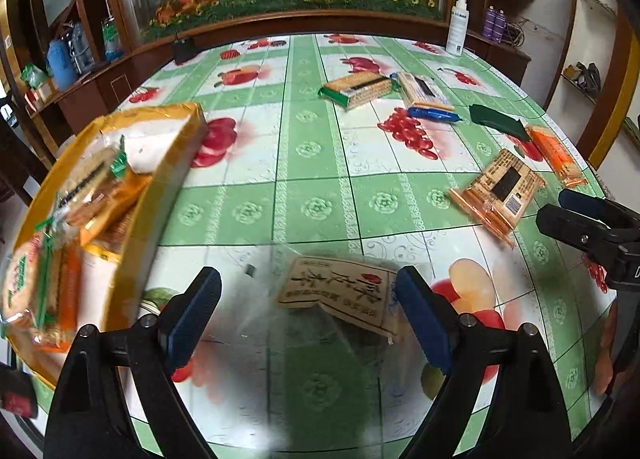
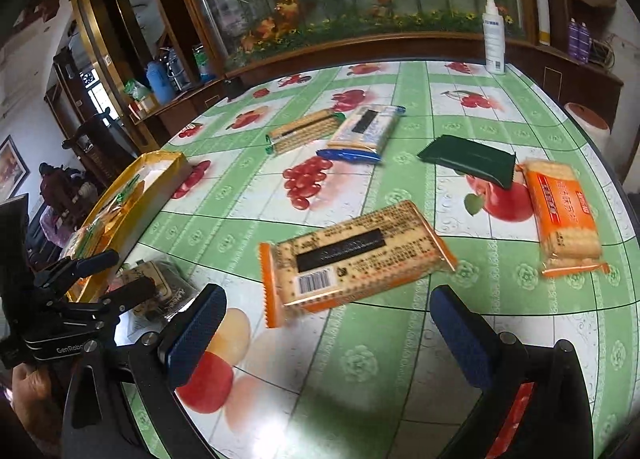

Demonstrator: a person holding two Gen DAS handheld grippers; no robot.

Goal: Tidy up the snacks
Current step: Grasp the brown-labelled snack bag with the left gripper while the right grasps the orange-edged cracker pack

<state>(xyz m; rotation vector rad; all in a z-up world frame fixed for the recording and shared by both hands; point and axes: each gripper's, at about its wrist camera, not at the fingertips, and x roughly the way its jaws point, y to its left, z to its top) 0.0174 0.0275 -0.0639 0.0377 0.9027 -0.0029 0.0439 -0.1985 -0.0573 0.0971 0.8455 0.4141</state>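
Left gripper [image 1: 308, 323] spread wide over clear pouch [image 1: 340, 299] beside box [image 1: 120, 219], right gripper [image 2: 326, 333] likewise agape, empty, facing biscuit pack [image 2: 356, 255]; box part-filled, roughly six snacks judged outstanding on table [image 1: 280, 163] right of box.

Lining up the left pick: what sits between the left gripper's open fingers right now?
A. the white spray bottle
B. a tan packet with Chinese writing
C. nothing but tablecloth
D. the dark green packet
B: the left gripper is open, with the tan packet on the table between its fingers.
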